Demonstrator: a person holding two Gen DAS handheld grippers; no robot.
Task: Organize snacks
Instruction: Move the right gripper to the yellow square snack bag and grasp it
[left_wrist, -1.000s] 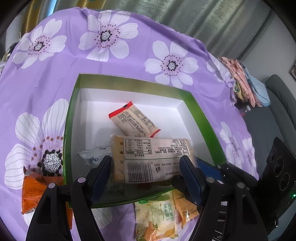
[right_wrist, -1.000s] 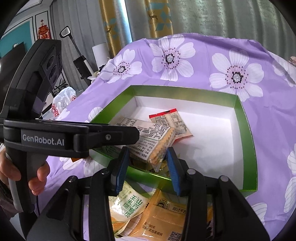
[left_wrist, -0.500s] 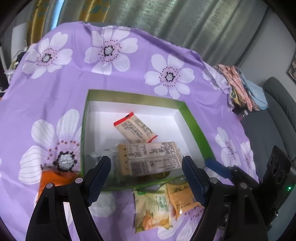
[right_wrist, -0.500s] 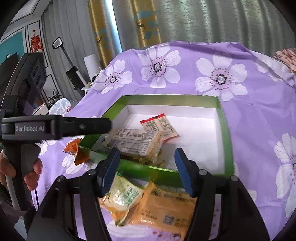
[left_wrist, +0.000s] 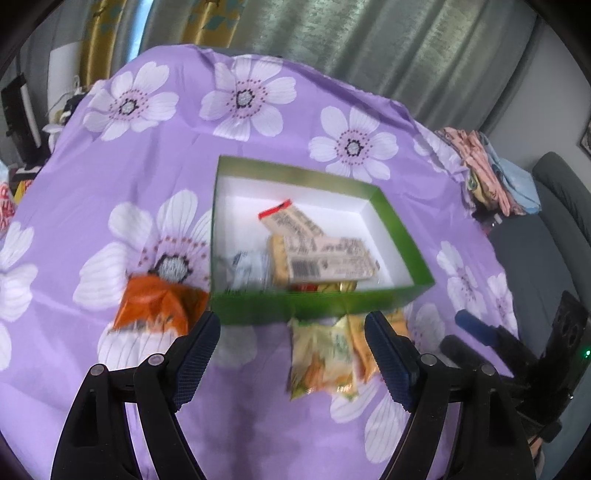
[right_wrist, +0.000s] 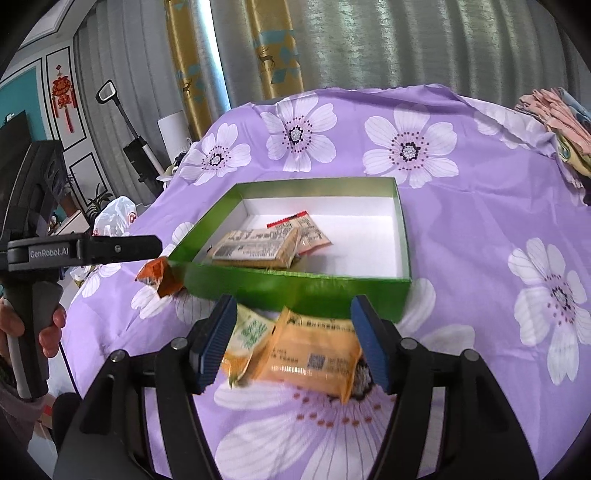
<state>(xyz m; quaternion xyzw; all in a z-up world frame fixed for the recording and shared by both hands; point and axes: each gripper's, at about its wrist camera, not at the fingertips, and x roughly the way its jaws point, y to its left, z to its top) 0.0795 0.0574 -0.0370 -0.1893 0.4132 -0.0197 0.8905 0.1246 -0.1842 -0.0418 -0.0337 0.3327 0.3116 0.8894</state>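
A green box with a white inside (left_wrist: 314, 306) (right_wrist: 295, 286) sits on the purple flowered cloth. It holds a long cracker pack (left_wrist: 325, 260) (right_wrist: 255, 249), a red-edged packet (left_wrist: 291, 223) (right_wrist: 306, 232) and a white packet (left_wrist: 245, 267). In front of the box lie a green-yellow packet (left_wrist: 317, 360) (right_wrist: 245, 334) and an orange-yellow packet (left_wrist: 369, 341) (right_wrist: 314, 360). An orange bag (left_wrist: 159, 304) (right_wrist: 159, 275) lies left of the box. My left gripper (left_wrist: 293, 356) is open and empty before the box. My right gripper (right_wrist: 291, 341) is open, its jaws around the two front packets and above them.
Folded clothes (left_wrist: 487, 173) (right_wrist: 554, 122) lie at the cloth's far right edge. A grey sofa (left_wrist: 565, 206) stands to the right. The left gripper's body and the hand holding it (right_wrist: 37, 258) show at the left of the right wrist view.
Both grippers have drawn back from the box and opened wider. The long cracker pack, held between the left jaws a second ago, now lies in the box.
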